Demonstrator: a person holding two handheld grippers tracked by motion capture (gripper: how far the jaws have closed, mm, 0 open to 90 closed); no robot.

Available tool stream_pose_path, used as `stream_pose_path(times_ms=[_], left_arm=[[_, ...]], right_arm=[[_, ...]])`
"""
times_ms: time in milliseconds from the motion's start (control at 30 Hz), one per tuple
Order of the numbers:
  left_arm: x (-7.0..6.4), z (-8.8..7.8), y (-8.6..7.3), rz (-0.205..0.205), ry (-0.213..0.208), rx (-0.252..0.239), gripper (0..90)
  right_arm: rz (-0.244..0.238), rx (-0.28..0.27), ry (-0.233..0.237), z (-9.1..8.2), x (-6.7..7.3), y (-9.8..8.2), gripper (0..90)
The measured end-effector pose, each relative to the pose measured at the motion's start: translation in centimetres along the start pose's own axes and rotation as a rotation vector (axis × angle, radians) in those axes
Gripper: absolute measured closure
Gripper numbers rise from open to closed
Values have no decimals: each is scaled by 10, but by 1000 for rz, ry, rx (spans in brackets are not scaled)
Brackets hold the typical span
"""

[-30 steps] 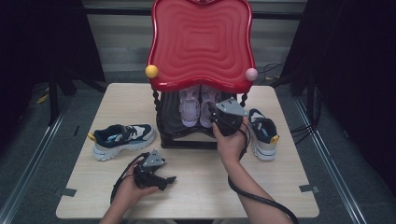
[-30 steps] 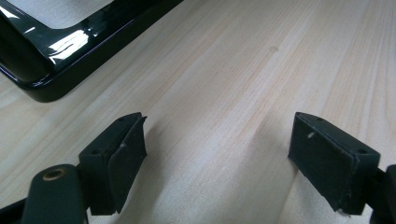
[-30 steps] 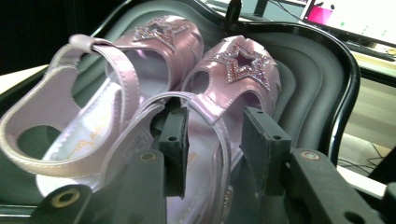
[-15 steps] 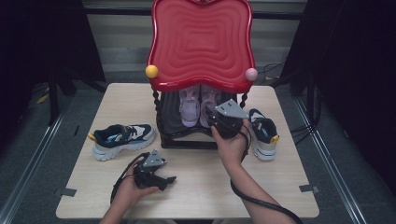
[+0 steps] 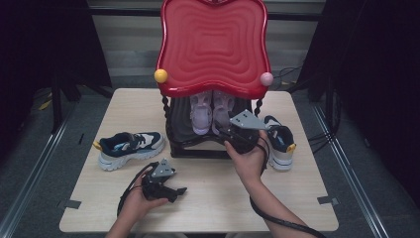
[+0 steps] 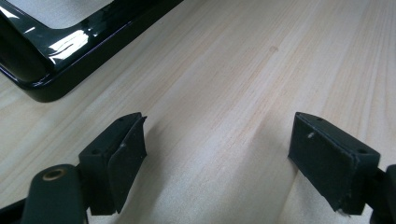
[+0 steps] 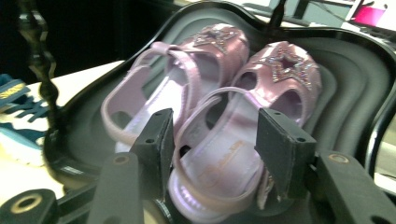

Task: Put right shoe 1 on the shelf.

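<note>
The right-hand pink sandal [image 7: 243,140] sits on the black lower shelf [image 7: 355,79] of the rack, its heel end between the right gripper [image 7: 212,144] jaws, which have just been opening and now stand clear of its sides, likely letting go after setting it beside its mate [image 7: 173,79]. The left gripper [image 6: 219,154] waits over bare table [image 6: 243,70], jaws wide and empty, a sneaker [image 5: 130,148] well apart

sandals [image 7: 219,140] — glossy lilac plastic, glittery stars | tray [image 7: 355,70] — glossy black | table [image 6: 243,70] — matt pale wood
</note>
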State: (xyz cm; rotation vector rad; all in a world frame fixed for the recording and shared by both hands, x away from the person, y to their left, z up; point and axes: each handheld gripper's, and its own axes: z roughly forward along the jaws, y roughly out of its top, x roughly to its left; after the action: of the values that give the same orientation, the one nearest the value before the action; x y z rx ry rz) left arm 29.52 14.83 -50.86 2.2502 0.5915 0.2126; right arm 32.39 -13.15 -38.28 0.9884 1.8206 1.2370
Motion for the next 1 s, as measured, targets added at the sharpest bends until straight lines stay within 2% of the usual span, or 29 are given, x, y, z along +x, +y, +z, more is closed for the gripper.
stream_pose_path(times_ms=[100,433,500,567,900,933,1000], left_arm=[[0,0,0,0,0,0,180],[0,0,0,0,0,0,180],[0,0,0,8,0,6,180],[0,0,0,0,1,0,180],[0,0,0,0,1,0,180],[1,0,0,11,0,8,180],[0,0,0,0,1,0,180]], right_arm=[[-7,-4,14,-2,1,0,449],[-4,22,123,-14,7,0,377],[-4,22,132,-15,8,0,374],[0,36,170,-17,7,-1,343],[8,73,249,-21,9,-9,282],[5,74,255,-22,9,-10,278],[-1,75,257,-23,9,-10,273]])
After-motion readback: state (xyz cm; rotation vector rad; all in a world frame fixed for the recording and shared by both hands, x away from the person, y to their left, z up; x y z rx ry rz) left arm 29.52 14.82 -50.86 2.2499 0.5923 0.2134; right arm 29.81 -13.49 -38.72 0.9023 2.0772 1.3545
